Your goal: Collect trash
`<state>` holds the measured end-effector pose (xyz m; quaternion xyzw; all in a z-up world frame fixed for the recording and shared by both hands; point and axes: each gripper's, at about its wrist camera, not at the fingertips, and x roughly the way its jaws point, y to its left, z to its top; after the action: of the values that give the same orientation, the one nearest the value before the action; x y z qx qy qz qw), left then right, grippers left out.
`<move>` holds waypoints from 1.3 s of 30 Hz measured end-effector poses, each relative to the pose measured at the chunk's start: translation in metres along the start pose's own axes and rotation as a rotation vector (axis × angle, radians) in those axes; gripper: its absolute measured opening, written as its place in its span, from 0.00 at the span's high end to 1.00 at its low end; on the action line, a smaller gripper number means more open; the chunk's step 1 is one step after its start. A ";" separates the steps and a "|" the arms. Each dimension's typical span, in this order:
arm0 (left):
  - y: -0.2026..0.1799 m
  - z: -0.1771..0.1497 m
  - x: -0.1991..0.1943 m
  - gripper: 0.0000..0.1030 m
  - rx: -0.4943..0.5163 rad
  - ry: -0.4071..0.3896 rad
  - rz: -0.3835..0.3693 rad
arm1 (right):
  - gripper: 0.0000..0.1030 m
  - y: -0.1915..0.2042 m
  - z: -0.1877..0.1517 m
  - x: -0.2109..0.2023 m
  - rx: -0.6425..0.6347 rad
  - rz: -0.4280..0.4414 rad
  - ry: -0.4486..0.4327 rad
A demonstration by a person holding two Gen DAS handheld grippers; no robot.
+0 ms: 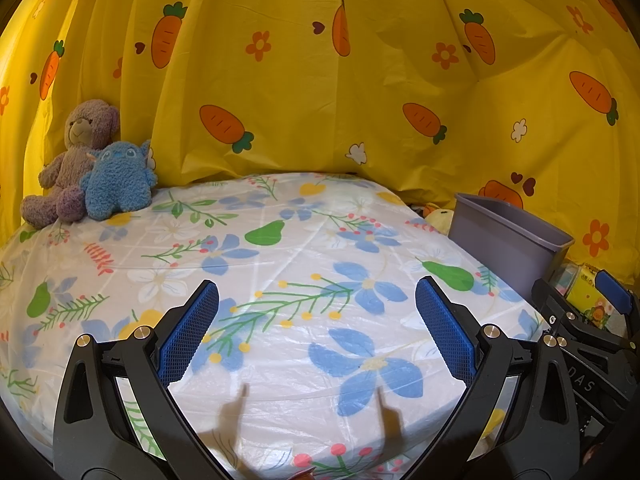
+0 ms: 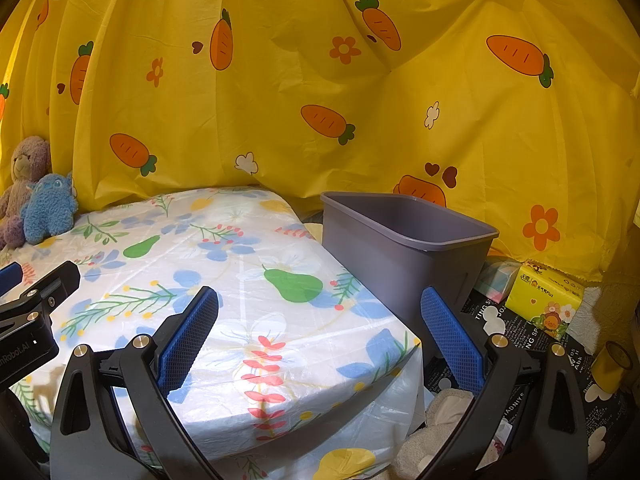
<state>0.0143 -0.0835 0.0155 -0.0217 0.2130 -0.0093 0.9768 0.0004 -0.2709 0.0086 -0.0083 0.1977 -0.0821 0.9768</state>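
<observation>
Two blue-padded claws hover above a counter [image 1: 280, 240] draped in a floral plastic cloth, the left claw [image 1: 316, 332] and the right claw [image 2: 320, 336] both spread wide and gripping nothing. A grey bin [image 2: 404, 256] stands off the counter's right edge, just ahead of the right claw. Two plush toys [image 1: 88, 168] sit at the far left corner.

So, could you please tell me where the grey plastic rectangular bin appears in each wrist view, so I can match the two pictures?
Left wrist view: the grey plastic rectangular bin sits at the right edge, beyond the floral-covered table's right side.
Right wrist view: the bin is right of centre, beside the table, above the right gripper.
Shared landmark: the blue fuzzy plush toy at far left.
</observation>
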 end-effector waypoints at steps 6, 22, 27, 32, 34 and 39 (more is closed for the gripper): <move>0.000 0.000 0.000 0.06 0.000 -0.001 -0.001 | 0.05 0.000 0.000 0.000 0.000 0.000 0.000; 0.000 -0.004 -0.001 0.25 0.044 -0.021 -0.015 | 0.05 0.002 -0.001 0.002 0.000 0.000 0.007; -0.001 -0.003 -0.002 0.25 0.054 -0.021 -0.026 | 0.05 0.002 -0.001 0.003 0.001 0.003 0.006; 0.000 -0.002 -0.001 0.22 0.054 -0.023 -0.020 | 0.05 0.002 0.000 0.003 0.007 0.000 0.005; 0.001 -0.001 0.000 0.19 0.046 -0.020 -0.019 | 0.05 0.001 0.000 0.003 0.006 0.000 0.004; 0.006 0.000 0.002 0.09 0.025 -0.005 -0.026 | 0.05 -0.001 0.001 0.003 0.010 0.000 0.007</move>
<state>0.0161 -0.0775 0.0138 -0.0121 0.2102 -0.0246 0.9773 0.0033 -0.2719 0.0085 -0.0033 0.2008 -0.0829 0.9761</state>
